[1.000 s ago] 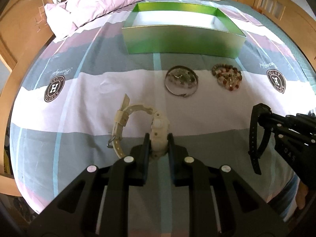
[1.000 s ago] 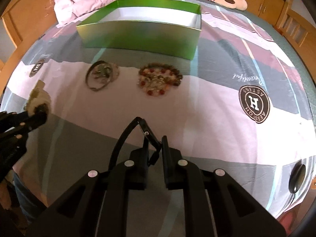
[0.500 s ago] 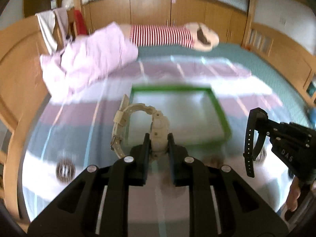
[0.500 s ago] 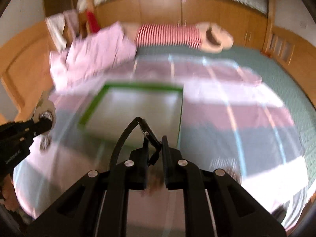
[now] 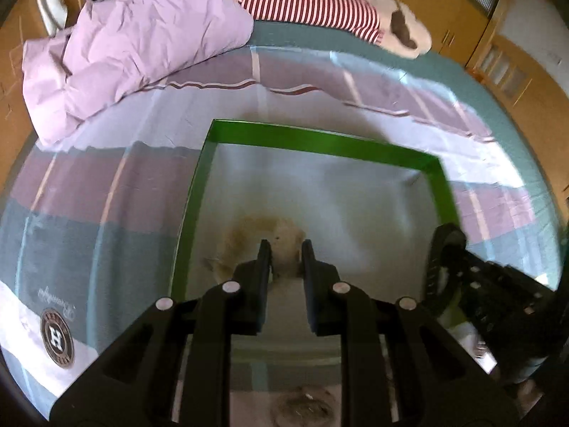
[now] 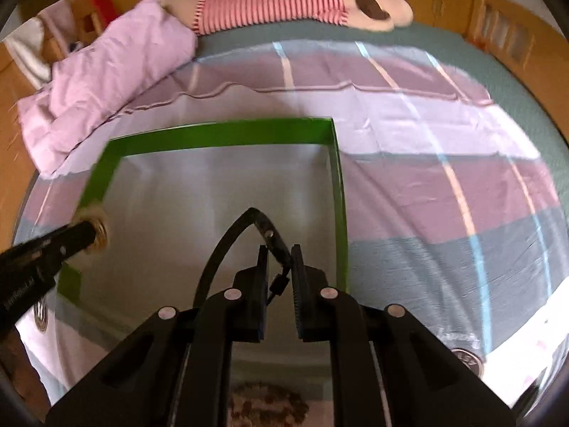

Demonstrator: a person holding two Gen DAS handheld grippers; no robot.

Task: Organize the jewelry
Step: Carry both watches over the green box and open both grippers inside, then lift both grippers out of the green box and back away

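Note:
A green box (image 5: 320, 142) with a pale silver inside lies open on the bed; it also shows in the right wrist view (image 6: 220, 133). My left gripper (image 5: 286, 249) is over the box's left half, jaws slightly apart. A cream watch (image 5: 281, 238), motion-blurred, sits between and just beyond the fingertips, so I cannot tell whether they hold it. My right gripper (image 6: 279, 252) is shut on a black watch (image 6: 227, 238), held over the box's right half. The black watch also shows in the left wrist view (image 5: 441, 249).
A crumpled pink quilt (image 5: 135, 42) and a striped plush toy (image 5: 313, 3) lie beyond the box. A silver bangle (image 5: 302, 407) and a bead bracelet (image 6: 266, 405) lie on the sheet at the near edge. Wooden bed rails surround the bed.
Both grippers moved forward from the near sheet to above the box. The cream watch has blurred and sunk at the left fingertips. The black watch stays gripped.

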